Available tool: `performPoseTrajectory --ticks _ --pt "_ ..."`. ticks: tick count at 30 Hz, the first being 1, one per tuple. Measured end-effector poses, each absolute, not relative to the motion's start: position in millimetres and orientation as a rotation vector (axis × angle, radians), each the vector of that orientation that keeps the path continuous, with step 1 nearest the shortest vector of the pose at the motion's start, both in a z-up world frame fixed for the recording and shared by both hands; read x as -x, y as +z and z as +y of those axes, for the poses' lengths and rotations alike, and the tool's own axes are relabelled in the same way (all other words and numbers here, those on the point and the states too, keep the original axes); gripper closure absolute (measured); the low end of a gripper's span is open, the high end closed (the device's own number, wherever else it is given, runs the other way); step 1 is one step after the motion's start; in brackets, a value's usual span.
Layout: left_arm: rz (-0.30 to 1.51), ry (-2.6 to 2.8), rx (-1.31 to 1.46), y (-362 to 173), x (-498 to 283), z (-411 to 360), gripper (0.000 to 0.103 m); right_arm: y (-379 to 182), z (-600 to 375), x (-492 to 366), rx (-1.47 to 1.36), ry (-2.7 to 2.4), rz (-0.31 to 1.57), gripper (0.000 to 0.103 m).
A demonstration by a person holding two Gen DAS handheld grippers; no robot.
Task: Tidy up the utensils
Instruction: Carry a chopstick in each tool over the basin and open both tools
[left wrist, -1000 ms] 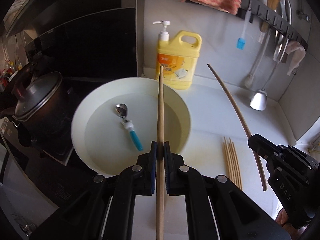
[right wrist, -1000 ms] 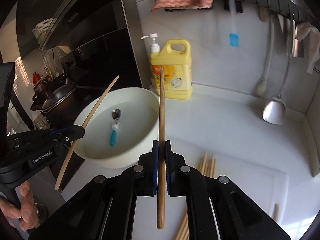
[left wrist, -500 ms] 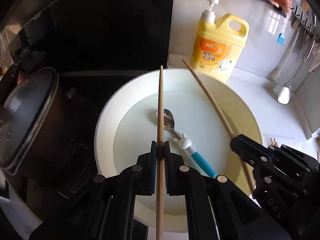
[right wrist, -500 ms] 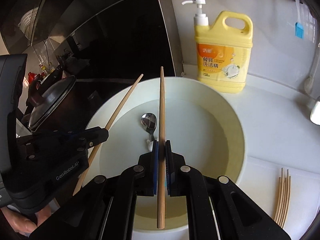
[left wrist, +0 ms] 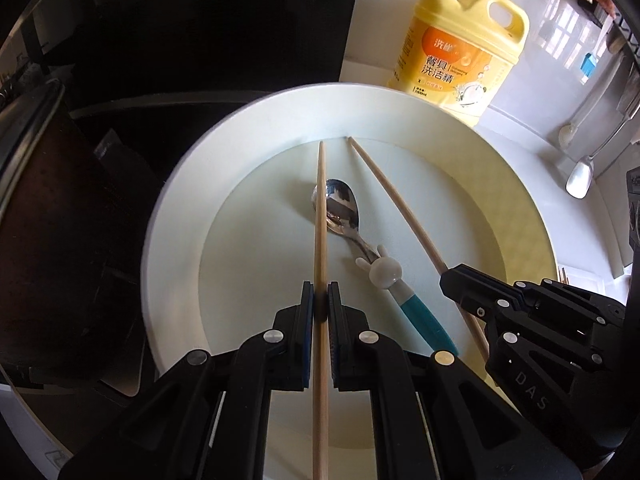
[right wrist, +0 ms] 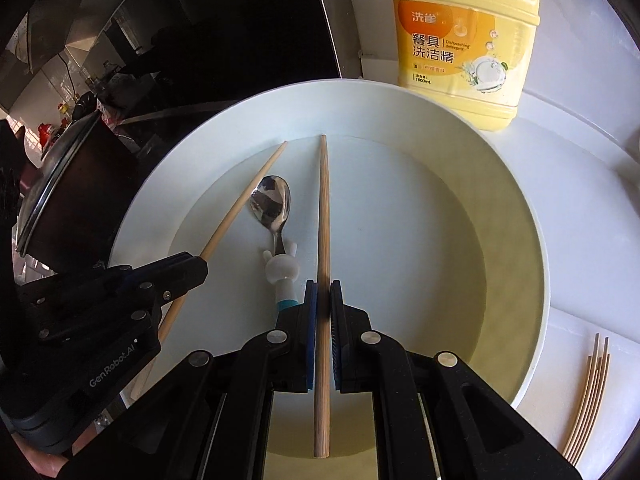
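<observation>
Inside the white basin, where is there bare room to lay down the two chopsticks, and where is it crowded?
The basin floor is bare on its right half, between the right gripper's chopstick and the right wall. The left half is crowded: the spoon lies there, with the left gripper's chopstick over it.

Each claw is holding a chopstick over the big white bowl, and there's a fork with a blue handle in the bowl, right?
Almost. The thing in the bowl is a spoon, not a fork; the left wrist view shows its round shiny scoop and blue handle. The rest holds: the left claw and right claw each grip a chopstick over the bowl.
</observation>
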State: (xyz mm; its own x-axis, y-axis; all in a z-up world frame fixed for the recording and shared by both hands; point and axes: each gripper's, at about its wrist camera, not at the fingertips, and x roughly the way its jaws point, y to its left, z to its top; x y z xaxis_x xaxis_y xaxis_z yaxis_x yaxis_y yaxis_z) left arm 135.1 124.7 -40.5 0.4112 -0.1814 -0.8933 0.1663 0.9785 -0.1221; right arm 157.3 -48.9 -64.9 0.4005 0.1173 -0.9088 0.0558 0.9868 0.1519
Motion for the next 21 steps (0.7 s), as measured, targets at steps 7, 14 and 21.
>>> performPoseTrajectory --ticks 7,14,21 --pt "1.172 -0.226 0.022 -50 -142 121 0.095 -73 -52 -158 -0.167 0.04 1.206 0.096" --pt "1.209 -0.212 0.023 -55 -141 125 0.086 -72 -55 -159 -0.168 0.035 1.214 0.094" --pt "1.133 -0.135 0.02 -34 -127 138 0.032 -50 -62 -151 -0.157 0.012 1.135 0.077"
